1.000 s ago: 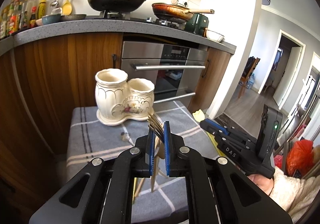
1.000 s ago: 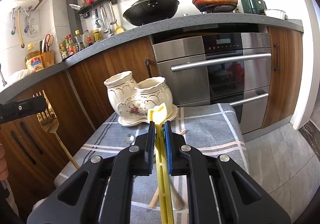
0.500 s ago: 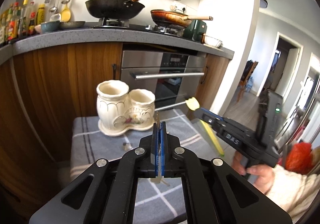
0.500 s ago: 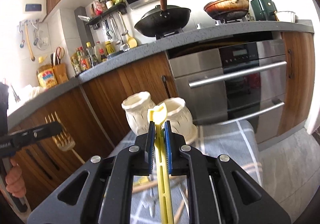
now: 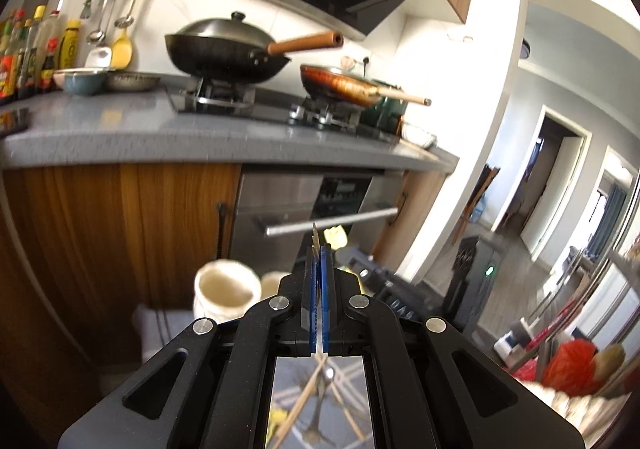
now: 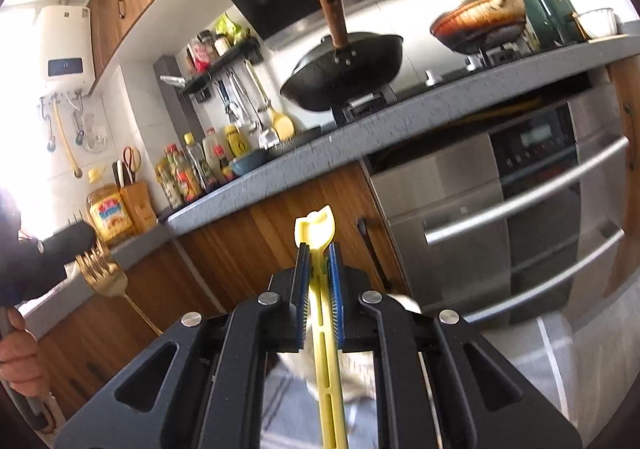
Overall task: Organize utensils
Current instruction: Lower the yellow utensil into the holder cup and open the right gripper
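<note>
My left gripper (image 5: 319,249) is shut on a gold fork (image 5: 316,239), seen edge-on between the blue pads; its tines show in the right wrist view (image 6: 100,275) at the left. My right gripper (image 6: 318,249) is shut on a yellow plastic utensil (image 6: 316,229) that sticks up past the pads. The cream ceramic two-cup holder (image 5: 226,291) sits low, just left of my left gripper. Wooden chopsticks (image 5: 298,409) and a metal spoon (image 5: 326,375) lie on the grey checked cloth below. Both grippers are raised well above the holder.
A grey kitchen counter (image 5: 120,133) with a black wok (image 5: 224,51) and a frying pan (image 5: 344,87) stands behind. A steel oven (image 6: 500,217) is under it. Sauce bottles (image 6: 188,173) line the counter's left. A doorway opens at the right.
Both grippers have lifted and tilted upward with their utensils, so the holder and cloth dropped low in view. The fork has turned edge-on in the left gripper.
</note>
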